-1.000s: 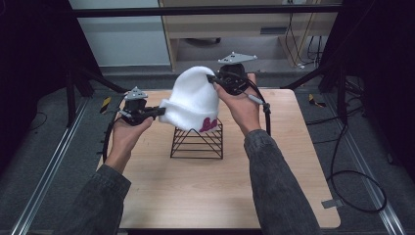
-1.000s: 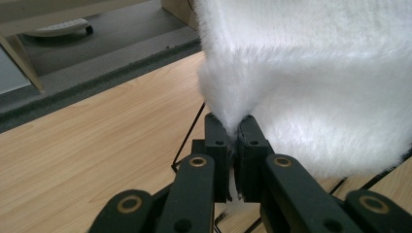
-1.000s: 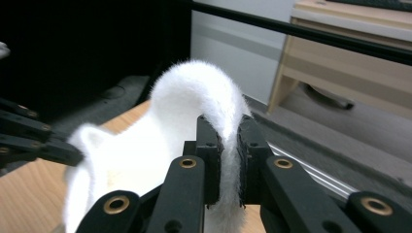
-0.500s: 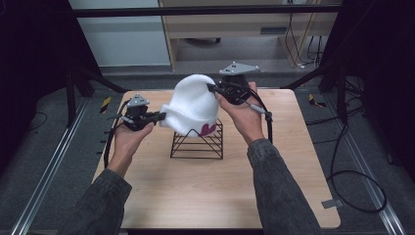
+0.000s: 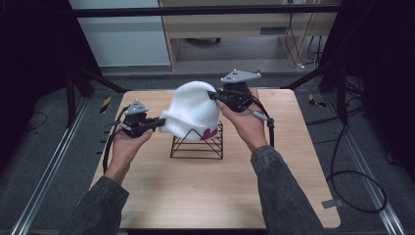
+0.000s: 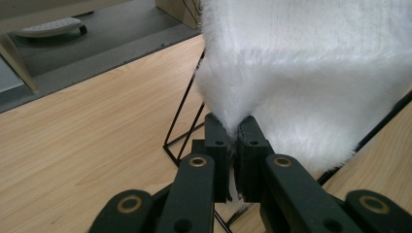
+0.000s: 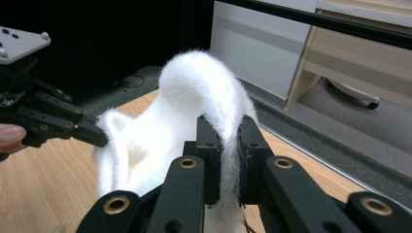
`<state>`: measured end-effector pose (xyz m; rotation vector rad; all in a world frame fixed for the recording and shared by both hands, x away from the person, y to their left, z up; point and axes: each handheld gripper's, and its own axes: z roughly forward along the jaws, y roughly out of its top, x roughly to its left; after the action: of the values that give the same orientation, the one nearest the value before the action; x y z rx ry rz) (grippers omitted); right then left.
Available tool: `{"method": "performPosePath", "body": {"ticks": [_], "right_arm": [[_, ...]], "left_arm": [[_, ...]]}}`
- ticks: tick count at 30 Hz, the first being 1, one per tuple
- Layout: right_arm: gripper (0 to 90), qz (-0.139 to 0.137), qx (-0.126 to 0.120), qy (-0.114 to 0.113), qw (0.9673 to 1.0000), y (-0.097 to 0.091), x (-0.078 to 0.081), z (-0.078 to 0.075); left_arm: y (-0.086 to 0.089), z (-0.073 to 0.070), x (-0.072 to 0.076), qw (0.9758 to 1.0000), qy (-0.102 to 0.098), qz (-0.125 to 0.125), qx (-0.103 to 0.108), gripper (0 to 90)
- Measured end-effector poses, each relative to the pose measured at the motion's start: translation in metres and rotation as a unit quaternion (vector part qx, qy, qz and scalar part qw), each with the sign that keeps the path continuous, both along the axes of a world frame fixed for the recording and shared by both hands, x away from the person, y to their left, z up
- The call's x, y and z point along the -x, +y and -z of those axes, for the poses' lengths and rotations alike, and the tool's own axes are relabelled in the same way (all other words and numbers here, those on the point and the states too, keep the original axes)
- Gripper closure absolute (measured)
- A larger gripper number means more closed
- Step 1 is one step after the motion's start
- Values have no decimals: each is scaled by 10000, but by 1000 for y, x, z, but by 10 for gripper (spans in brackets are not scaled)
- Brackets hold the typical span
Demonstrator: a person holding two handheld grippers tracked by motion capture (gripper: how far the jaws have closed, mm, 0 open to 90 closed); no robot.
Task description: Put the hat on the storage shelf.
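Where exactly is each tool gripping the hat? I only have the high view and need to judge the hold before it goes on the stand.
Observer: The left tool is shut on a pinch of the white fuzzy beanie at its folded cuff.
Operator: And the right one?
Observer: The right tool is shut on the beanie's rim, which arches up above its jaws.
Operator: Is the opening spread?
Observer: Yes; the right gripper view looks into the open hat, stretched across to the left tool.
Operator: How near is the stand?
Observer: In the left gripper view the black wire stand sits on the wooden table just below the cuff.
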<state>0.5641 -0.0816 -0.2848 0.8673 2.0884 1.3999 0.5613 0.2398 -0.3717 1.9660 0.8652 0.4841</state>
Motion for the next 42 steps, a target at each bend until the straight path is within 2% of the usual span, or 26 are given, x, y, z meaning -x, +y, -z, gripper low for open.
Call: {"method": "performPosePath", "body": {"ticks": [3,7,13,15,18,28,31,42], "right_arm": [[827,17,46,3,10000,0,4,1],[826,5,-19,-20,10000,-4,12,4],[824,-42,-1,85,10000,-8,18,11],[823,-86,43,98,9999,-8,20,12],[821,-83,162,167,9997,-9,23,15],[822,-59,214,316,9993,-11,24,28],[819,-84,257,367,9990,-10,25,31],[819,-157,326,585,9976,-8,29,34]], "left_arm": [[-1,1,2,9999,15,95,-126,858],[-1,4,5,9999,-26,99,-76,857],[-2,12,7,9999,0,125,-90,857],[-2,13,9,9998,-34,140,-133,857],[1,15,10,9999,4,156,-50,857],[4,22,12,9997,-16,187,-146,858],[6,25,11,9997,69,211,-86,858],[2,33,10,9993,168,246,-216,858]]}}
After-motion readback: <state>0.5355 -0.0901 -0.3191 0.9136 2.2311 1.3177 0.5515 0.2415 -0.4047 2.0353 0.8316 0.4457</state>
